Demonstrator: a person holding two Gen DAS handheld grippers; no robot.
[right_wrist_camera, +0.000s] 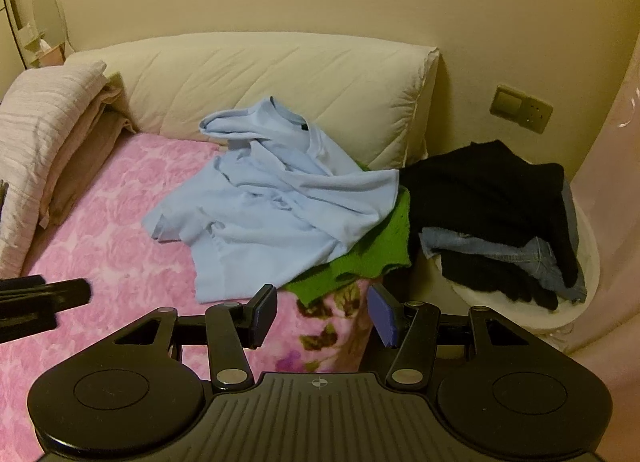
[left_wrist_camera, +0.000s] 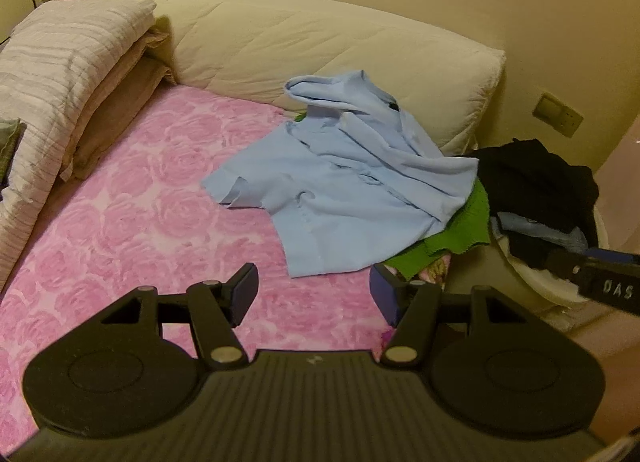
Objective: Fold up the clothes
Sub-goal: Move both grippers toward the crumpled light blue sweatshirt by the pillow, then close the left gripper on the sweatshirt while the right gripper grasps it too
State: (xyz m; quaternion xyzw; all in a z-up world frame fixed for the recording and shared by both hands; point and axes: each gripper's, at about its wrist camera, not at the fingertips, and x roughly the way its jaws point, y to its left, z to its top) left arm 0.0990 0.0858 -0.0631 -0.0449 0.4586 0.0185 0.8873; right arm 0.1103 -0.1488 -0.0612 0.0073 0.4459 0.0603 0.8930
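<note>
A crumpled light blue T-shirt [left_wrist_camera: 352, 185] [right_wrist_camera: 276, 205] lies on the pink rose-patterned bed cover [left_wrist_camera: 140, 221] [right_wrist_camera: 112, 229], its far part leaning on a cream quilted cushion. A green garment [left_wrist_camera: 452, 238] [right_wrist_camera: 372, 258] sticks out from under its right side. My left gripper [left_wrist_camera: 314, 296] is open just short of the shirt's near hem, nothing between its fingers. My right gripper [right_wrist_camera: 322, 312] is open at the bed's right edge, near the green garment, holding nothing. The right gripper's tip shows in the left wrist view [left_wrist_camera: 600, 282]; the left gripper's side shows in the right wrist view [right_wrist_camera: 40, 302].
A white round stool or basket [right_wrist_camera: 588, 270] [left_wrist_camera: 560, 290] beside the bed carries a pile of black clothes [right_wrist_camera: 492, 197] [left_wrist_camera: 536, 185] and jeans [right_wrist_camera: 520, 254]. A cream quilted cushion [left_wrist_camera: 320, 45] [right_wrist_camera: 280, 81] lines the wall. Folded blankets [left_wrist_camera: 60, 73] [right_wrist_camera: 44, 125] are stacked at the left.
</note>
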